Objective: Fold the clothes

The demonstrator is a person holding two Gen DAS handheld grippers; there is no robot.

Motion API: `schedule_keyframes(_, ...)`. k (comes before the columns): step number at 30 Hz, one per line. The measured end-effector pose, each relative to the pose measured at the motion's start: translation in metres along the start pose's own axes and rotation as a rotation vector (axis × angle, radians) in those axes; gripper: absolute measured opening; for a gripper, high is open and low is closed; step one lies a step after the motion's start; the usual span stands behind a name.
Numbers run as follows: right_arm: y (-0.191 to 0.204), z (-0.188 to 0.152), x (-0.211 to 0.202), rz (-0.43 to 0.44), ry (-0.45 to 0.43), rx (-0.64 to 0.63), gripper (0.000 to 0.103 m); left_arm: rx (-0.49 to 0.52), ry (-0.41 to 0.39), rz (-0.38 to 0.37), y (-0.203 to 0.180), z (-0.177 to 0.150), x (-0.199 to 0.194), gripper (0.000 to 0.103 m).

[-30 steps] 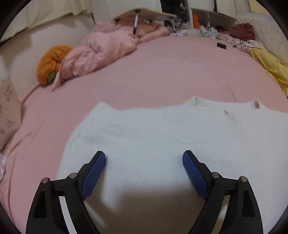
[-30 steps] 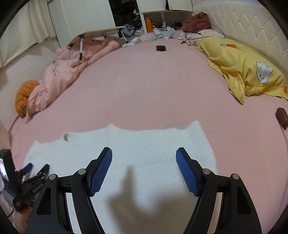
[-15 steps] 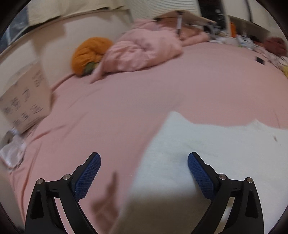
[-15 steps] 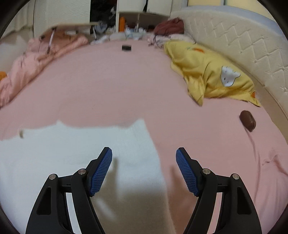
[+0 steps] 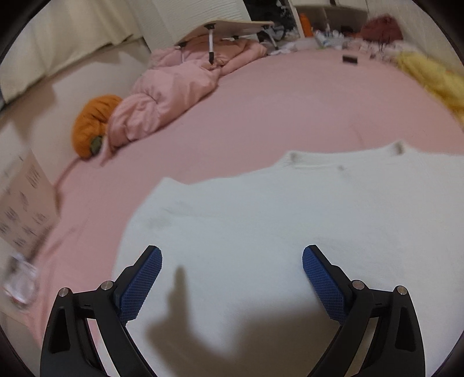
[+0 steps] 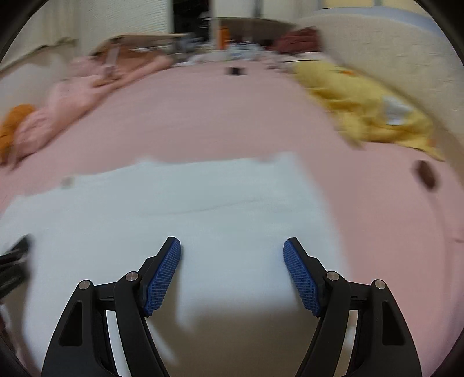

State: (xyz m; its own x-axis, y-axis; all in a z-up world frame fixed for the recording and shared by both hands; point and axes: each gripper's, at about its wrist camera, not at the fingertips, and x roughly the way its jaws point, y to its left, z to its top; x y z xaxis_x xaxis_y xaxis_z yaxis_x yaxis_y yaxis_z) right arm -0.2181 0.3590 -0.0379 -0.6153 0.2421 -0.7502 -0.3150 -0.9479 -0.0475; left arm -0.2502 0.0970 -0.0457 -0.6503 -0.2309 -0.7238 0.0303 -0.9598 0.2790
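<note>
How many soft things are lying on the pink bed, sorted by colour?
White: 1, the sweater
Pink: 1, the bunched-up quilt
Yellow: 1, the blanket
Orange: 1, the cushion
Dark red: 1, the bundle
Total: 5

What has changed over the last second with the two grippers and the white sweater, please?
Half a second ago each camera had swung outward to a side edge of the white sweater; now the left gripper and the right gripper are both back over it, empty. Both stayed open throughout, and the sweater still lies flat and unfolded on the pink bedsheet.
</note>
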Motion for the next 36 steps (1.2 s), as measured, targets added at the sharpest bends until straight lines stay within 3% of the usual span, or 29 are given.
schedule_keyframes(3, -0.027, 0.004, -0.005, -0.023, 0.003, 0.084, 0.074, 0.0, 0.004, 0.014, 0.001, -0.001, -0.004, 0.098)
schedule_keyframes(6, -0.028, 0.006, -0.017, -0.014, -0.008, 0.092, 0.074, 0.012, 0.01, 0.044, 0.0, -0.002, -0.005, 0.098)
schedule_keyframes(10, 0.0, 0.002, -0.035, 0.077, -0.035, 0.048, 0.074, -0.003, 0.023, 0.05, 0.002, -0.003, -0.007, 0.098)
schedule_keyframes(15, 0.045, -0.022, -0.042, 0.207, -0.025, -0.045, 0.074, 0.028, 0.025, 0.003, 0.001, -0.016, -0.009, 0.098)
schedule_keyframes(20, 0.029, -0.04, -0.033, 0.188, -0.015, -0.05, 0.074, 0.035, 0.003, -0.012, 0.031, -0.04, 0.0, 0.101)
schedule_keyframes(26, -0.026, -0.043, -0.051, 0.033, -0.031, 0.019, 0.074, -0.089, 0.045, -0.002, 0.069, -0.043, -0.012, 0.102)
schedule_keyframes(28, -0.028, -0.048, -0.064, 0.046, -0.039, 0.028, 0.074, -0.127, 0.04, -0.054, 0.071, -0.046, -0.025, 0.102)
schedule_keyframes(32, -0.005, -0.067, -0.081, 0.126, -0.039, -0.068, 0.074, -0.152, 0.043, -0.247, 0.058, -0.063, -0.035, 0.102)
schedule_keyframes(36, 0.009, -0.083, -0.078, 0.066, -0.029, -0.163, 0.074, -0.092, 0.098, -0.239, 0.052, -0.082, -0.019, 0.102)
